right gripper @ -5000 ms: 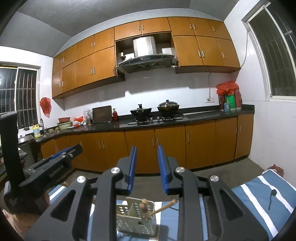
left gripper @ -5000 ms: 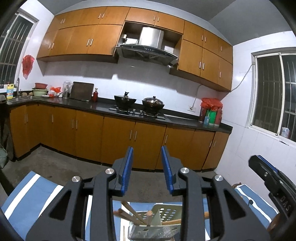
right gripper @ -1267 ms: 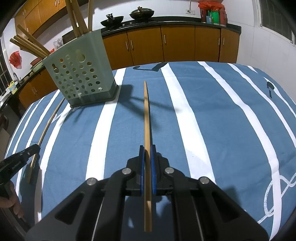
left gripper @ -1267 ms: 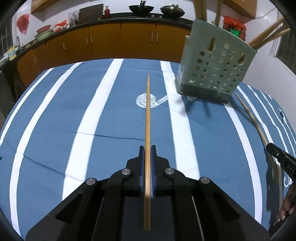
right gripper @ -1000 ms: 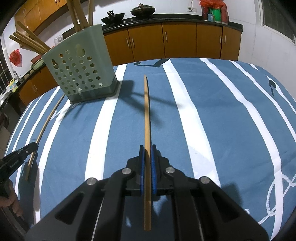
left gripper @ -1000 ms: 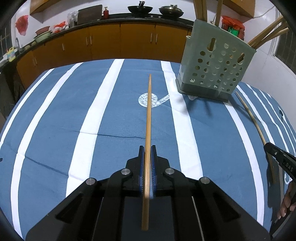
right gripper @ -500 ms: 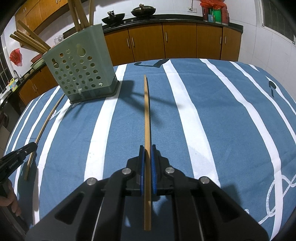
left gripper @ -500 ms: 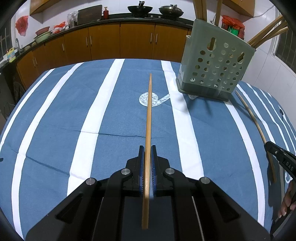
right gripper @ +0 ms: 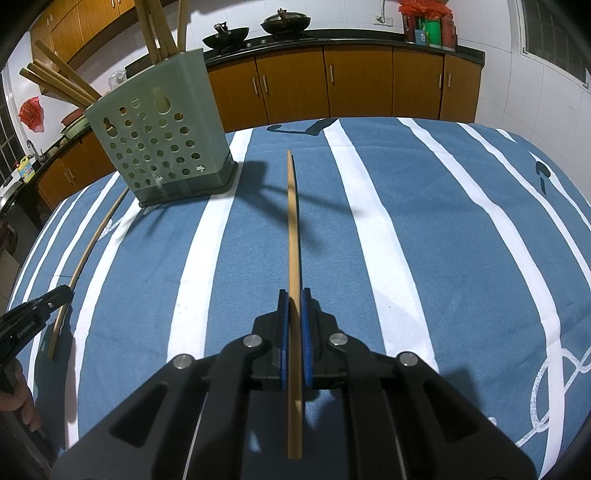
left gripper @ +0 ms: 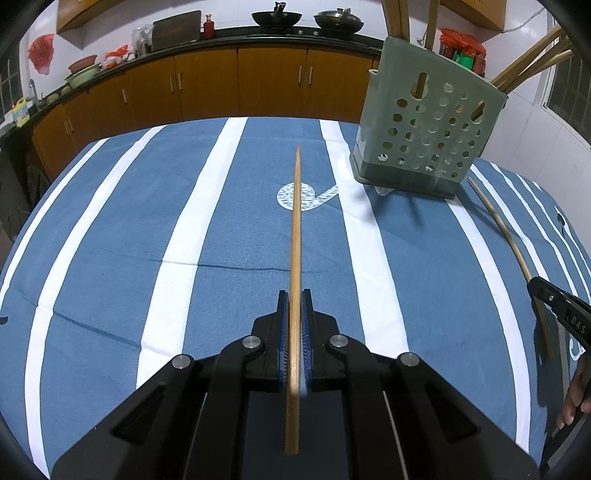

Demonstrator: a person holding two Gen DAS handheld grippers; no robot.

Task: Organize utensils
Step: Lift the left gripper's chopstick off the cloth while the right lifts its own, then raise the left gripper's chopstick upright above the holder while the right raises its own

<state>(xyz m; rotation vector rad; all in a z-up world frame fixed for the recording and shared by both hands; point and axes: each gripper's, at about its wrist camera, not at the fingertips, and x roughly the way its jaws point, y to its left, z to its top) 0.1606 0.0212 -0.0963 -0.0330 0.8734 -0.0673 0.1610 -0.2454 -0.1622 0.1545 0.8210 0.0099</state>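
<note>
My left gripper (left gripper: 294, 295) is shut on a wooden chopstick (left gripper: 295, 229) that points forward just above the blue striped tablecloth. My right gripper (right gripper: 294, 295) is shut on another wooden chopstick (right gripper: 292, 229), also held low over the cloth. A pale green perforated utensil holder (left gripper: 424, 136) with several chopsticks in it stands upright between the two grippers; it shows at upper left in the right wrist view (right gripper: 162, 140). In the left wrist view the right gripper (left gripper: 561, 314) shows at the right edge with its chopstick (left gripper: 509, 243).
The table is covered by a blue cloth with white stripes (left gripper: 177, 229). Behind it run orange kitchen cabinets (left gripper: 240, 81) with a dark counter holding pots (left gripper: 277, 16). The table's edges drop off left and right.
Both grippers went from open, raised and facing the kitchen to low over the table, each shut on a chopstick. Over the last second they have barely moved.
</note>
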